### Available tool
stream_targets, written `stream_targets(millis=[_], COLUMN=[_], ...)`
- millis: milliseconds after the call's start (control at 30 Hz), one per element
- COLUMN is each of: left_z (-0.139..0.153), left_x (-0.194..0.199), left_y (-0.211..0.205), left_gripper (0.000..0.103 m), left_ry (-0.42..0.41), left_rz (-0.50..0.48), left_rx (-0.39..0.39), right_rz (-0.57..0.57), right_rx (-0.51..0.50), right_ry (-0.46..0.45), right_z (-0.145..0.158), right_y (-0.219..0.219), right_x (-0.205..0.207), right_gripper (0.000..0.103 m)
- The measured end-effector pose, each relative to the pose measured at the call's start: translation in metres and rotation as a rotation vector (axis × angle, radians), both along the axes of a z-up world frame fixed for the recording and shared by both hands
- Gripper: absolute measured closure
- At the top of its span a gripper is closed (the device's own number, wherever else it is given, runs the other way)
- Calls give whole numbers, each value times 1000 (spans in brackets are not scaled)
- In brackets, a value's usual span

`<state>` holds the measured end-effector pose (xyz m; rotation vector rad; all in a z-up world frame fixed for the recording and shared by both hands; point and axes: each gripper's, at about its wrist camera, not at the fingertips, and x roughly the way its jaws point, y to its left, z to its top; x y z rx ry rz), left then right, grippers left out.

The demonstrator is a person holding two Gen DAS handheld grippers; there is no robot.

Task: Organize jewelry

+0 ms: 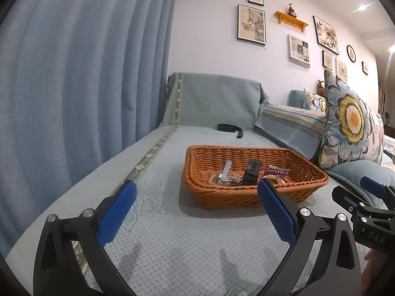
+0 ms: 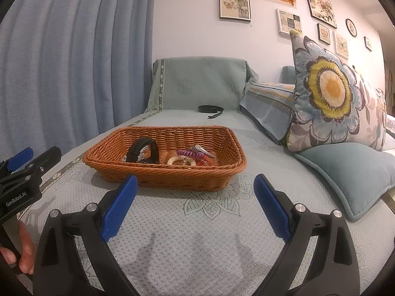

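Right wrist view: both tools hover low over a sofa seat point(image 2: 197, 222), short of a wicker basket point(image 2: 163, 172) that already holds the small pieces: a black watch point(image 2: 145, 150), a purple coil band point(image 2: 188, 153), a pale bead bracelet point(image 2: 180, 160) and a silver clip point(image 2: 205, 151). One black strap point(image 2: 211, 109) lies apart on the far seat, near the backrest.

The right tool point(image 2: 195, 185) has its blue pads spread wide with nothing between them; the left tool point(image 1: 196, 190), seen from its own camera, is likewise wide apart and empty, aimed at the basket's near rim. There a clear bead string point(image 1: 226, 180) shows beside the watch.

The scene fits either a sorting nearly done, the strap being the last stray, or pieces about to be lifted out and arranged; the pictures do not settle which. Any pick here would likely go best from above, pads straddling a single item, closing gently so that beads and coil do not tangle or drag neighbours along.

Both tools are held level, side by side, pointing forward along the seat; a hand point(image 2: 23, 249) grips the left tool's handle at the near left.
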<state>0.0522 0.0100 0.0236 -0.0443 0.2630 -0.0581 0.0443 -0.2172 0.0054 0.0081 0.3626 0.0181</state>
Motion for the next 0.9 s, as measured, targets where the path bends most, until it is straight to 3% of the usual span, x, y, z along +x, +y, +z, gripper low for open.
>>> stream_targets(millis=[900], left_z=[0], left_x=[0], left_y=[-1], left_gripper=[8], left_ry=[1], left_rz=[0], left_rx=[0], right_rz=[14], right_rx=[-11], right_ry=[7], right_z=[-1], right_y=[-1], right_x=[1], right_gripper=[13])
